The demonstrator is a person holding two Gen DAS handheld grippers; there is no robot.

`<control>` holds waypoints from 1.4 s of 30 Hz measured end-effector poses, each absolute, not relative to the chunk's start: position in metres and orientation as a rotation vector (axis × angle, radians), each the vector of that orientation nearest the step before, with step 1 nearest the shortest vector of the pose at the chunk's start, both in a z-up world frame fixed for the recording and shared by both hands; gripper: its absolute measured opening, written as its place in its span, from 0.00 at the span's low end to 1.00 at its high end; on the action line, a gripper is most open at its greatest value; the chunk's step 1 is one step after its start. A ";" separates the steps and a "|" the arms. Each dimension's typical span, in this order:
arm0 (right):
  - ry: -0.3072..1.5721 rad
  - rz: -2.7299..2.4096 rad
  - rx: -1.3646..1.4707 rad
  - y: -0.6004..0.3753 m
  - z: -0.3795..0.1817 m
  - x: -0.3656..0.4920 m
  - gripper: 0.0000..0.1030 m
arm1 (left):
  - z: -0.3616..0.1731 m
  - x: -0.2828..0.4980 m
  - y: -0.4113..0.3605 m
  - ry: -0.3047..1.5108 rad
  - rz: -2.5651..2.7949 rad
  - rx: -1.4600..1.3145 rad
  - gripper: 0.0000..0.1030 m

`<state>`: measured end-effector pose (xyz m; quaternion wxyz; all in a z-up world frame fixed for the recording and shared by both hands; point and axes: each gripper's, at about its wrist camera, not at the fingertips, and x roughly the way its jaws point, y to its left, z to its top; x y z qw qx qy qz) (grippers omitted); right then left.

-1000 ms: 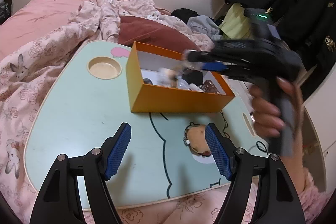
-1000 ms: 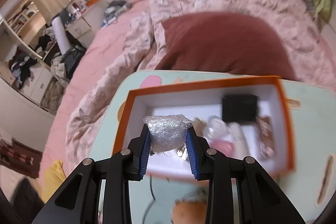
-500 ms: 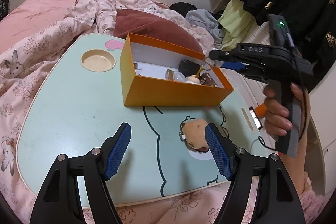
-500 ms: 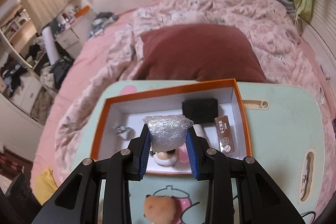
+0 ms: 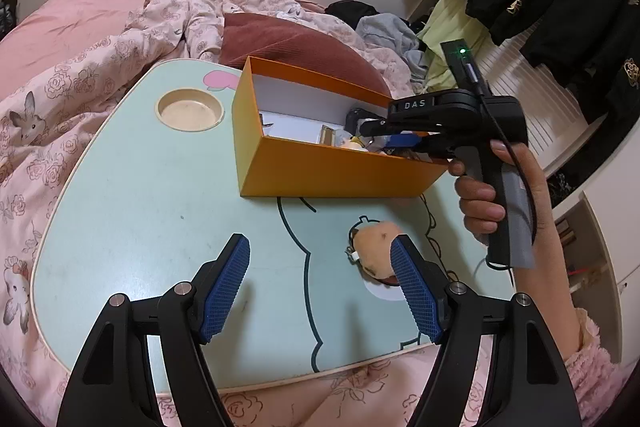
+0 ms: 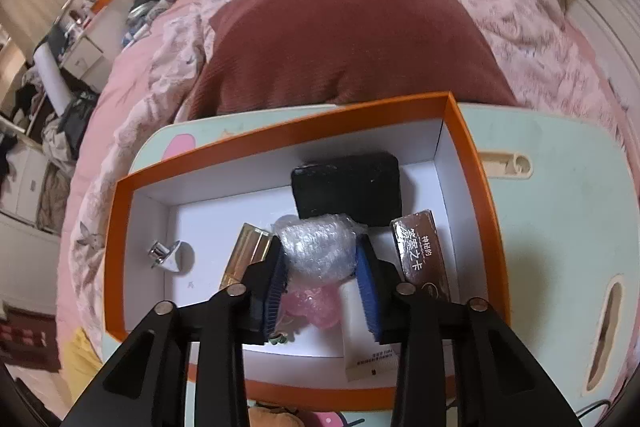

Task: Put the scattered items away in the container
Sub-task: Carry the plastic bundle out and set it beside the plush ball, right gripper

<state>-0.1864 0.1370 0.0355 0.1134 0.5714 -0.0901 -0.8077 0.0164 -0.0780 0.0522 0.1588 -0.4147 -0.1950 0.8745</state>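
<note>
A: Blue-padded right gripper (image 6: 320,269) is dipping into the orange cardboard box with the white inside (image 6: 472,163), low in the frame's centre. Its jaws are opening, and the crumpled clear bubble-wrap wad (image 6: 316,251) is sitting between the pads, still touching both.

B: What is lying around the wad?

A: A gold tube (image 6: 246,253) is lying just left of it, a black rectangular pouch (image 6: 346,189) above, a brown printed packet (image 6: 420,255) to the right, and something pink underneath.

B: And the other tool?

A: The left gripper (image 5: 320,291) is hanging wide apart and empty over the pale green lap table (image 5: 140,207). A round tan plush toy (image 5: 374,251) is resting on the table beside its right pad, at lower right.
</note>
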 end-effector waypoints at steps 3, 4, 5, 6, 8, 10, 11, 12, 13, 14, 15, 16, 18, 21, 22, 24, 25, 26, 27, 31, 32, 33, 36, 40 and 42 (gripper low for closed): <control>-0.305 -2.348 1.676 0.140 0.033 -0.186 0.42 | 0.052 0.017 -0.078 -0.550 2.502 -1.179 0.71; -0.308 -2.343 1.676 0.139 0.034 -0.186 0.45 | 0.052 0.017 -0.078 -0.546 2.504 -1.177 0.71; -0.318 -2.337 1.674 0.138 0.034 -0.186 0.46 | 0.052 0.017 -0.077 -0.544 2.504 -1.177 0.71; -0.344 -2.329 1.667 0.139 0.035 -0.186 0.50 | 0.052 0.017 -0.077 -0.542 2.503 -1.179 0.71; -0.396 -2.326 1.652 0.141 0.038 -0.186 0.53 | 0.051 0.017 -0.077 -0.543 2.498 -1.182 0.71; -0.392 -2.352 1.645 0.140 0.041 -0.186 0.53 | 0.051 0.017 -0.076 -0.543 2.493 -1.184 0.71; -0.387 -2.365 1.649 0.139 0.043 -0.186 0.52 | 0.051 0.018 -0.076 -0.542 2.493 -1.184 0.71; -0.384 -2.375 1.654 0.138 0.043 -0.186 0.48 | 0.051 0.018 -0.075 -0.540 2.494 -1.185 0.71; -0.365 -2.381 1.671 0.137 0.042 -0.187 0.37 | 0.051 0.018 -0.075 -0.540 2.493 -1.184 0.71; -0.334 -2.374 1.695 0.135 0.041 -0.189 0.32 | 0.051 0.018 -0.075 -0.540 2.492 -1.184 0.71; -0.333 -2.372 1.694 0.135 0.040 -0.189 0.32 | 0.051 0.018 -0.076 -0.541 2.492 -1.184 0.71; -0.339 -2.376 1.689 0.136 0.041 -0.189 0.31 | 0.051 0.017 -0.076 -0.543 2.492 -1.185 0.71; -0.347 -2.383 1.667 0.138 0.045 -0.187 0.31 | 0.051 0.017 -0.076 -0.545 2.491 -1.187 0.71; -0.408 -2.403 1.583 0.147 0.061 -0.180 0.30 | 0.051 0.017 -0.077 -0.549 2.491 -1.186 0.71; -0.424 -2.412 1.553 0.149 0.067 -0.177 0.30 | 0.052 0.017 -0.077 -0.551 2.491 -1.184 0.71; -0.436 -2.445 1.467 0.155 0.088 -0.164 0.30 | 0.052 0.017 -0.077 -0.553 2.491 -1.182 0.71; -0.436 -2.450 1.432 0.156 0.096 -0.156 0.30 | 0.052 0.017 -0.077 -0.552 2.492 -1.180 0.71; -0.431 -2.451 1.395 0.156 0.105 -0.146 0.30 | 0.053 0.017 -0.077 -0.551 2.494 -1.177 0.71; -0.414 -2.451 1.353 0.156 0.114 -0.130 0.30 | 0.054 0.018 -0.077 -0.550 2.496 -1.174 0.71; -0.274 -2.480 1.309 0.156 0.120 -0.074 0.31 | 0.055 0.018 -0.076 -0.544 2.501 -1.171 0.71; -0.249 -2.481 1.322 0.156 0.114 -0.063 0.31 | 0.056 0.018 -0.075 -0.544 2.501 -1.172 0.71; -0.224 -2.482 1.339 0.157 0.106 -0.055 0.31 | 0.056 0.018 -0.075 -0.543 2.502 -1.173 0.71; -0.149 -2.507 1.405 0.159 0.076 -0.038 0.31 | 0.056 0.018 -0.073 -0.536 2.505 -1.177 0.71; -0.156 -2.498 1.427 0.164 0.047 -0.027 0.32 | 0.057 0.018 -0.066 -0.511 2.508 -1.185 0.71; -0.157 -2.519 1.403 0.166 0.043 -0.022 0.46 | 0.059 0.016 -0.063 -0.495 2.512 -1.190 0.71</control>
